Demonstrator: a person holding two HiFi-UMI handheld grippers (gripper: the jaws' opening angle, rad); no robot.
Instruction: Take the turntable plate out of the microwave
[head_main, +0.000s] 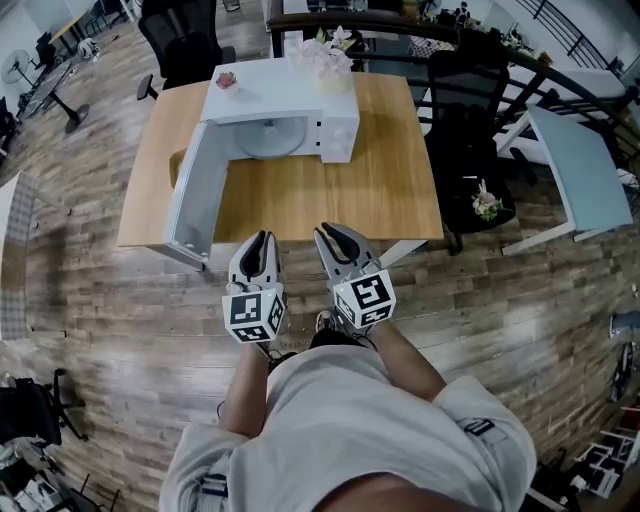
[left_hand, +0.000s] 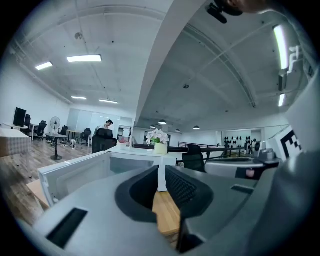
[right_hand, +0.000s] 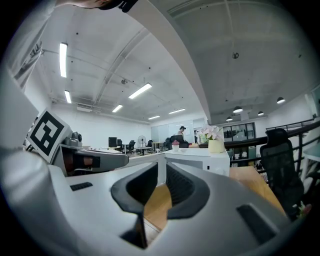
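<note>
The round clear glass turntable plate (head_main: 268, 140) lies inside the white microwave (head_main: 300, 95) on the wooden table (head_main: 340, 190), well ahead of both grippers. The left gripper (head_main: 262, 240) and right gripper (head_main: 326, 233) have jaws slightly apart, nothing between them.

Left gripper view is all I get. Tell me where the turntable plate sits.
Observer: In the head view the turntable plate lies flat inside the microwave cavity.
Operator: Place my gripper against the table.
Observer: The left gripper has its tips at the near edge of the table, right of the open door and well short of the cavity.
Operator: Report the right gripper.
Observer: The right gripper has its jaws slightly apart with nothing between them.
</note>
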